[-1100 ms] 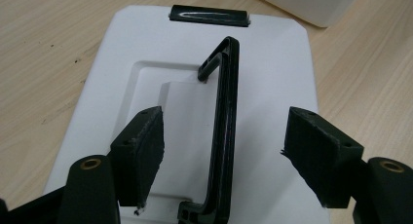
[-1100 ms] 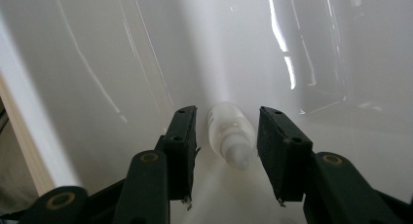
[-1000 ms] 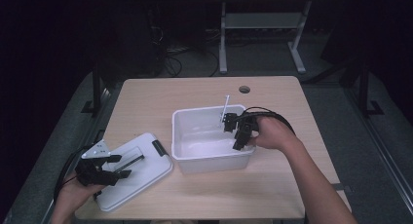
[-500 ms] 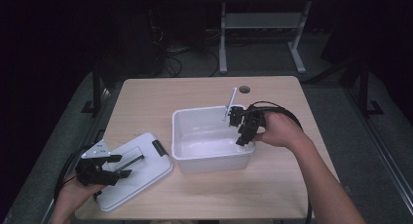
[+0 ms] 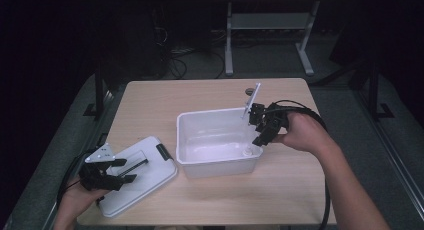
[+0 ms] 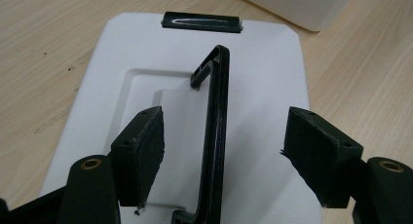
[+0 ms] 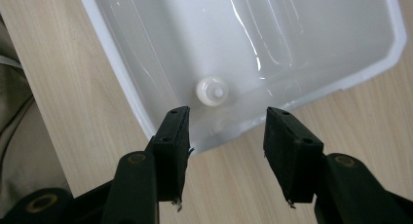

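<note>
My right gripper [image 5: 261,131] hung open-jawed over the tub [image 5: 200,162] rim, centre-right; left gripper [image 5: 122,170] open astride the lid [image 5: 150,177] handle [image 6: 214,131].

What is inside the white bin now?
The bin holds one small white bottle near a corner, upright as far as can be seen. The rest of its floor looks bare. The near wall hides a strip of floor in the high view.
</note>
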Motion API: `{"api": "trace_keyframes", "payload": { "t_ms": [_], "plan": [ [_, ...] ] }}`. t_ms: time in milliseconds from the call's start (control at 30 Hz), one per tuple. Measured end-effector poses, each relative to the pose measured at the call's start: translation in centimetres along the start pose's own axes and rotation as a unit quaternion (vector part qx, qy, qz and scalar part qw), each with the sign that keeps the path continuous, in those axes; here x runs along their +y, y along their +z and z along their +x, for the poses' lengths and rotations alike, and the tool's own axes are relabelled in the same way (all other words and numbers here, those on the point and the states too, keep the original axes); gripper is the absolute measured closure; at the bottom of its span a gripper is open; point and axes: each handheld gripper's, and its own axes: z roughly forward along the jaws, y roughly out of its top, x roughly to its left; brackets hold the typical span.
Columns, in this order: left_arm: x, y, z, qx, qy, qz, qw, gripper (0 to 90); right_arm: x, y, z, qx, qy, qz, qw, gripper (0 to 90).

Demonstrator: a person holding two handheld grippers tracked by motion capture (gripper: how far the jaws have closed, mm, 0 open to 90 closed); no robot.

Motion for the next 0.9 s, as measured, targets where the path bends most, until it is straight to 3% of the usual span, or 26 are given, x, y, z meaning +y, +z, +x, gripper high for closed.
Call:
{"api": "trace_keyframes", "payload": {
  "t_ms": [533,900],
  "plan": [
    [0.1,0.0,-0.3,0.001,-0.002,0.001,1.0,30.5,-4.9,-1.3,0.4,-0.024,0.034,-0.019,0.999,46.1],
    [0.6,0.4,-0.9,-0.002,0.007,0.011,0.9999,30.6,-8.4,-0.4,0.6,-0.027,0.056,-0.028,0.9976,44.0]
  ]
}}
